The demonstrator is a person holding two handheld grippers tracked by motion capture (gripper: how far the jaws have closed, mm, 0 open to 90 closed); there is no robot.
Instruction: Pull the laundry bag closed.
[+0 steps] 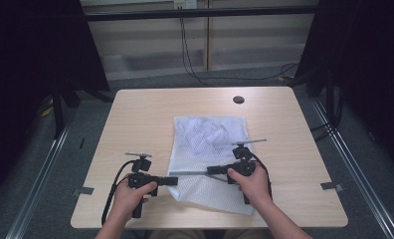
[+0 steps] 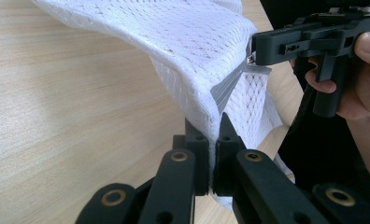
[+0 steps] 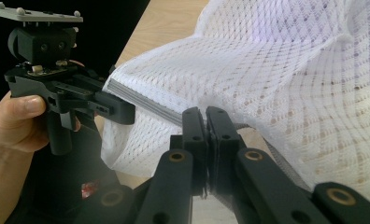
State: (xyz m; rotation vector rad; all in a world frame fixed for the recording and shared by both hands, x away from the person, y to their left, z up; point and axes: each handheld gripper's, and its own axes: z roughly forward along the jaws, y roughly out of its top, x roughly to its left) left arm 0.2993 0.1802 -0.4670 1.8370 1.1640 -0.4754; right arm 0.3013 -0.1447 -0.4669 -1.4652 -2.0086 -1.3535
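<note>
Mesh bag, mid-frame on the desk, looks light, limp and snag-prone: both jaws pinch its grey zipper edge, left gripper at the end, right gripper further along.

My left tool lies level in my left hand, pointing right — jaws pinched shut. My right tool sits level in my right hand, pointing left toward it — jaws clamped too. Both forearms come in low.
</note>
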